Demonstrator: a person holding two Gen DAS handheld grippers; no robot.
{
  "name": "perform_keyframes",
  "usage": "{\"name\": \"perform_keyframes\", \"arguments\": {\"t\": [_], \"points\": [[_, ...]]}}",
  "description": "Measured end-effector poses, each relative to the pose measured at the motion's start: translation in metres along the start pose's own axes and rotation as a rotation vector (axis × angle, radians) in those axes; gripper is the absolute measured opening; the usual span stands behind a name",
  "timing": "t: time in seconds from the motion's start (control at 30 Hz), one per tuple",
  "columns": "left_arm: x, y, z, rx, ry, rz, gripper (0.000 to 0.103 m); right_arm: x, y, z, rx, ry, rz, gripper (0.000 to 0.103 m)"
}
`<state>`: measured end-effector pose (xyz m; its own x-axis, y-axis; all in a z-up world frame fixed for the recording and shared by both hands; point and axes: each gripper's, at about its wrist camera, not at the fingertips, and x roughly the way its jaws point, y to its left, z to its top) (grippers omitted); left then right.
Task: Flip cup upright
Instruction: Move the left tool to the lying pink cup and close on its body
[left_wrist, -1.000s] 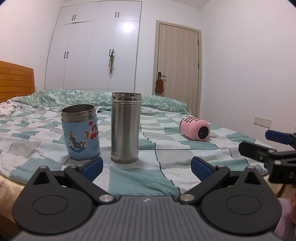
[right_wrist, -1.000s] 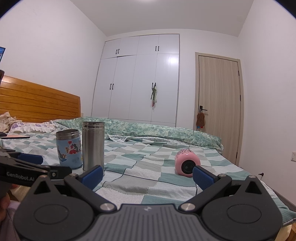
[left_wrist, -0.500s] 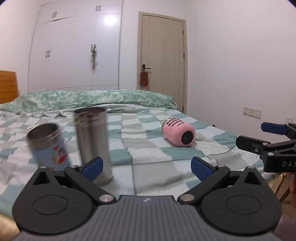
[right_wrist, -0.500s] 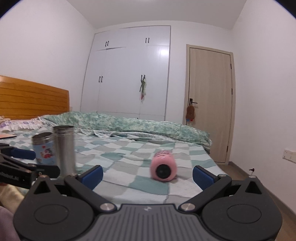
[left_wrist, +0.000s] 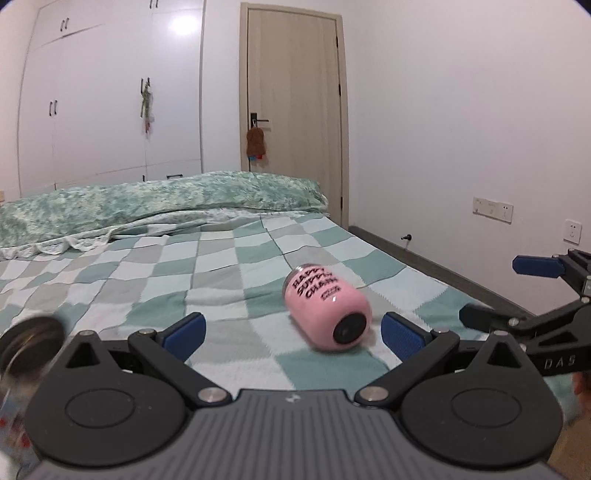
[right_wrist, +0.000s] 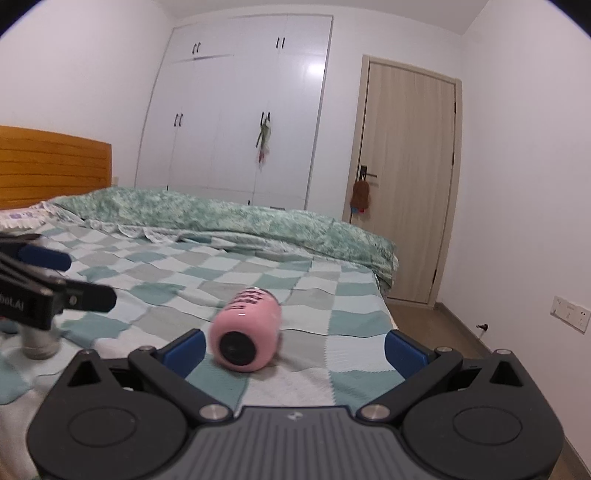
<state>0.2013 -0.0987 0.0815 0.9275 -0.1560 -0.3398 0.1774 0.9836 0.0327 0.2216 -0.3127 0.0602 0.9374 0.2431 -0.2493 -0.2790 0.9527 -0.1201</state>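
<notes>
A pink cup (left_wrist: 327, 309) with black lettering lies on its side on the checkered bedspread (left_wrist: 229, 266), its dark end toward me. My left gripper (left_wrist: 293, 334) is open and empty, with the cup just ahead between its blue fingertips, nearer the right one. In the right wrist view the pink cup (right_wrist: 245, 334) lies just ahead of my open, empty right gripper (right_wrist: 295, 349), close to its left fingertip. Each gripper shows at the edge of the other's view: the right gripper (left_wrist: 517, 291) and the left gripper (right_wrist: 55, 280).
A steel cup's rim (left_wrist: 31, 343) shows blurred at the far left, and its base (right_wrist: 38, 343) shows under the left gripper. A green quilt (left_wrist: 159, 201) is bunched at the far side of the bed. The bed's right edge drops to the floor (right_wrist: 443, 332).
Both grippers have swung right and moved closer to the pink cup. The blue and steel cups have slid to the left edge or out of view. Both grippers stay open.
</notes>
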Motion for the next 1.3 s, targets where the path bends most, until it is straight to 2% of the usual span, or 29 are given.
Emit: {"name": "perform_keyframes", "arguments": {"t": [0.3, 0.5, 0.67, 0.83, 1.0, 1.2, 1.3], "points": [[0.09, -0.005, 0.042, 0.018, 0.136, -0.028, 0.103, 0.072, -0.04, 0.015, -0.008, 0.066, 0.011, 0.103], [0.153, 0.004, 0.051, -0.025, 0.276, -0.043, 0.103, 0.112, -0.062, 0.02, 0.005, 0.117, 0.027, 0.103], [0.199, 0.009, 0.055, -0.016, 0.399, -0.074, 0.103, 0.146, -0.075, 0.018, 0.044, 0.183, 0.057, 0.103], [0.232, 0.018, 0.059, -0.011, 0.446, -0.159, 0.103, 0.168, -0.075, 0.015, 0.06, 0.22, 0.071, 0.103], [0.26, 0.026, 0.052, -0.086, 0.536, -0.249, 0.103, 0.179, -0.069, 0.011, 0.044, 0.236, 0.048, 0.103], [0.271, 0.027, 0.047, -0.172, 0.617, -0.295, 0.103, 0.185, -0.067, 0.008, 0.03, 0.255, 0.032, 0.103], [0.272, 0.027, 0.045, -0.208, 0.63, -0.31, 0.096, 0.185, -0.066, 0.008, 0.029, 0.257, 0.037, 0.103]]}}
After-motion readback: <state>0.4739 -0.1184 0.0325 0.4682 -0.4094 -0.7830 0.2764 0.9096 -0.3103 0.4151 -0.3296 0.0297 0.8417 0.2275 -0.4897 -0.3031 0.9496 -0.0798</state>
